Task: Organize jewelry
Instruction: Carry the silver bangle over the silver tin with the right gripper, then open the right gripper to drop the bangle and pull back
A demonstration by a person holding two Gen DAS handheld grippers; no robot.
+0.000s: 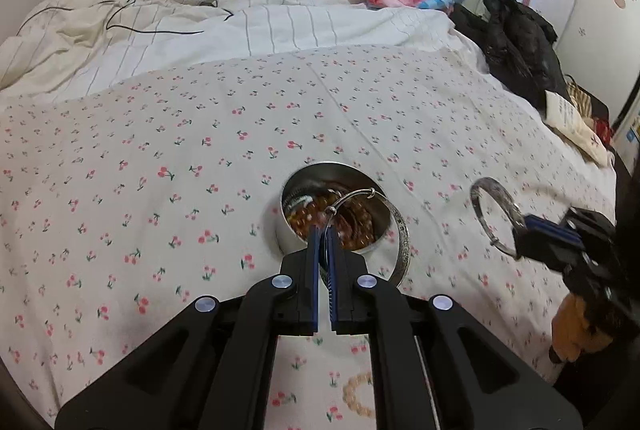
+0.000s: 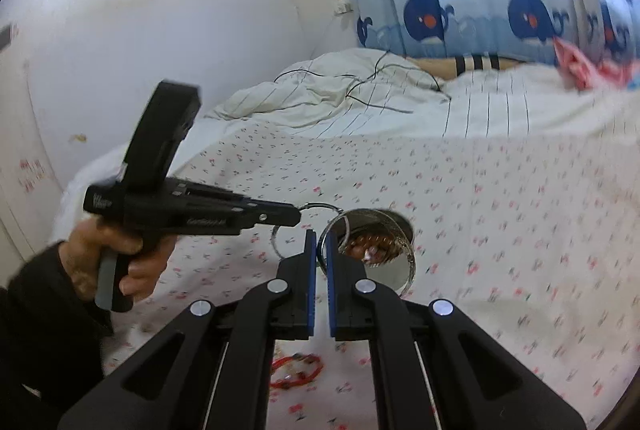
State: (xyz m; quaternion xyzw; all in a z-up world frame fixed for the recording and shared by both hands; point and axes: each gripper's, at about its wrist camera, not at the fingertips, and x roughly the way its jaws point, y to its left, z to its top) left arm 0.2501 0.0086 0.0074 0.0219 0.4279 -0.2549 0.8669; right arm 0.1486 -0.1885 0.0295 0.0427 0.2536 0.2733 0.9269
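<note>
Left hand-held gripper (image 1: 325,236) pinches silver bangle (image 1: 394,226) over tin (image 1: 370,204)

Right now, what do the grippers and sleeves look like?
Both the left gripper and right gripper are matte black scissor-linkage frames with silver round pivot caps and blue ribbed pads. The left handle has a grey trigger and white lettering. The person wears a black sleeve.
</note>
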